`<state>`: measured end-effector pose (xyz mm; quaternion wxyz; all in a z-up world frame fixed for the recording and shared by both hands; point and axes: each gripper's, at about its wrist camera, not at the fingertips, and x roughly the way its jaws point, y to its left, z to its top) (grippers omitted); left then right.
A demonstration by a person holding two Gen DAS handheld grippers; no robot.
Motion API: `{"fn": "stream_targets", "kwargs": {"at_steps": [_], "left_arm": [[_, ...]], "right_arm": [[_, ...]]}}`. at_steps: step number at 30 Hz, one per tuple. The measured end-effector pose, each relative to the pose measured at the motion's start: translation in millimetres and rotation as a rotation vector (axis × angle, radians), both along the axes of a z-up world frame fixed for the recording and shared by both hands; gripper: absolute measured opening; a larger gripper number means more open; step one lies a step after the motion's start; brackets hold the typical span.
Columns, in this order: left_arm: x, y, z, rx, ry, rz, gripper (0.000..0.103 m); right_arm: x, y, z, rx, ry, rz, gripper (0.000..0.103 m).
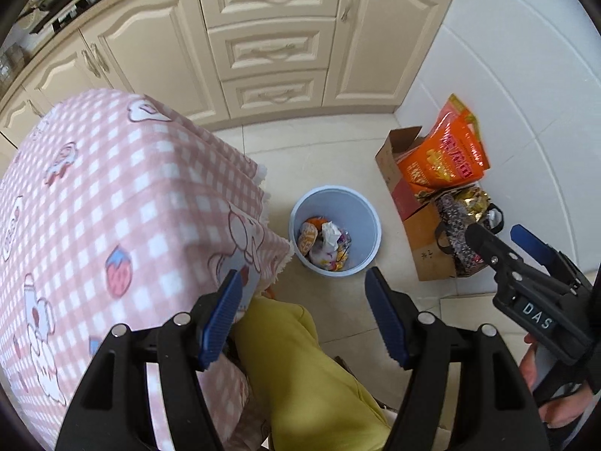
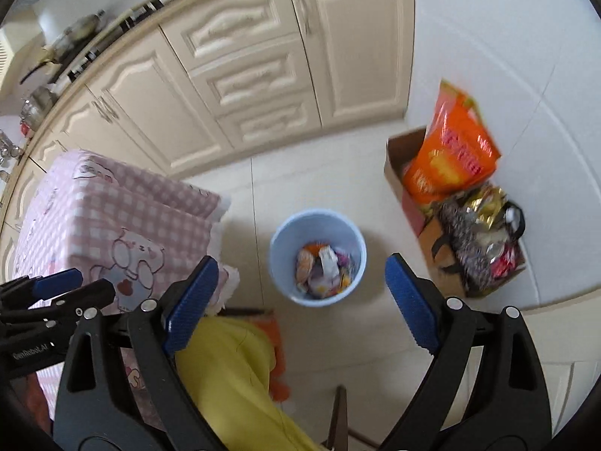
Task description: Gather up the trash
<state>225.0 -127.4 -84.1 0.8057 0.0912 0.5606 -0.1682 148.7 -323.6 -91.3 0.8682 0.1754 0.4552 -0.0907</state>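
only left view shows hand (image 1: 541, 376) gripping right gripper (image 1: 496, 231).

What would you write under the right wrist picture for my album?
Open right claw above a blue bin of wrappers, beside a pink checked tablecloth.

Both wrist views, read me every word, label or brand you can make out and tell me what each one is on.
"DAS": white letters on the black body of the right tongs, seen from the left wrist.
"GenRobot.AI": small print on the black body of the left tongs, seen from the right wrist.
Orange foil snack bag: print too blurred to read.
Wrappers in the pale blue plastic bin: unreadable.
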Motion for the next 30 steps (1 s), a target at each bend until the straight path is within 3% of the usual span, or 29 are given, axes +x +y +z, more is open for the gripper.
{"fn": "stream_targets", "kwargs": {"at_steps": [5, 13, 30], "left_arm": [[-32.7, 19.2, 16.3, -0.036, -0.066, 0.010, 0.067], [-91.0, 58.3, 21.9, -0.080, -0.176, 0.087, 0.067], [-203.8, 109.7, 44.2, -0.139, -0.503, 0.195, 0.067]], "right_arm": [[-42.6, 18.7, 20.0, -0.055, -0.173, 0.025, 0.089], [-97.5, 38.4, 34.0, -0.043, -0.379, 0.084, 0.089], [-169.9, 93.0, 48.7, -0.065, -0.644, 0.237, 0.089]]}}
